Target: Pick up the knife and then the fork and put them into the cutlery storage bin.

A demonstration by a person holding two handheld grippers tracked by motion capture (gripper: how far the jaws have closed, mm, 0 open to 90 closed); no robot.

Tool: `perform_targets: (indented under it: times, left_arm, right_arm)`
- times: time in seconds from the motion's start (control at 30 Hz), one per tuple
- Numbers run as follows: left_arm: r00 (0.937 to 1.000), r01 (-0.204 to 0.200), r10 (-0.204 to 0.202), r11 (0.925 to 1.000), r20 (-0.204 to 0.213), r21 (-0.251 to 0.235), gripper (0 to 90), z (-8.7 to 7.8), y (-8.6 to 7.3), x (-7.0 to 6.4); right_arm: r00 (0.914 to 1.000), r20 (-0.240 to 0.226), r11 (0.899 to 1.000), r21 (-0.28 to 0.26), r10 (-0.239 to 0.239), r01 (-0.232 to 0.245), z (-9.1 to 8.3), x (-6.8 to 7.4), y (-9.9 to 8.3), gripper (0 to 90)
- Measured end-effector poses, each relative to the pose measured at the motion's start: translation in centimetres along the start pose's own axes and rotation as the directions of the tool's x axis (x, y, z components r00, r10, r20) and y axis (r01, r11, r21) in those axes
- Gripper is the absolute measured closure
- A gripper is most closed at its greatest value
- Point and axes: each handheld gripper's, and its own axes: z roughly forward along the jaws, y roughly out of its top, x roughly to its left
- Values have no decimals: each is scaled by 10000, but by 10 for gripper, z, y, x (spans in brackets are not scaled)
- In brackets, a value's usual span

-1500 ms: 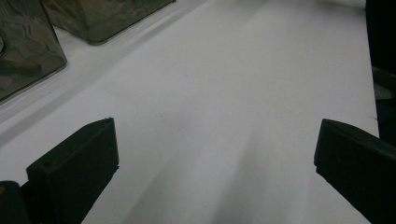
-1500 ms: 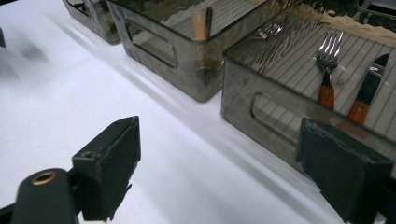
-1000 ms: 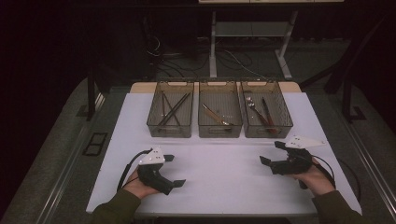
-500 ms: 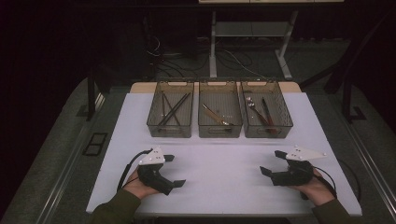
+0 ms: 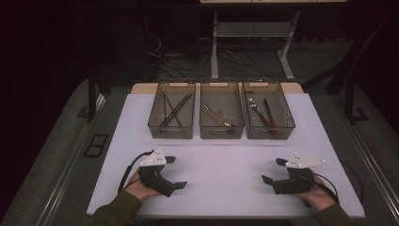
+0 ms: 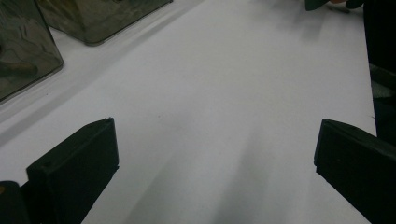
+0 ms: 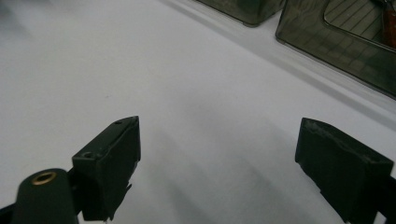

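A white surface (image 5: 226,155) stands in a dim room, lit from above while the surroundings fall into near darkness. Grey floor (image 5: 56,165) spreads on both sides of it, with a dark metal rail (image 5: 70,174) running along the left edge. Beyond the far end, the pale legs of a desk frame (image 5: 214,47) rise from the floor, and loose black cables (image 5: 235,59) trail across the ground beneath it. Dark posts (image 5: 350,94) stand at the right, and the back wall is lost in shadow.
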Motion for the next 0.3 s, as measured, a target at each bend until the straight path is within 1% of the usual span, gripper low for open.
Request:
perform_targets:
  times: [0.1, 0.3]
  left_arm:
    - [10000, -14, 14, 10000, 10, -9, 0, 0, 0, 0]
    - [10000, 8, -8, 10000, 25, 1, 0, 0, 0, 0]
  right_arm:
    - [10000, 9, 10000, 84, -8, 7, 1, -1, -1, 144]
    - [10000, 14, 10000, 34, -14, 14, 0, -1, -1, 144]
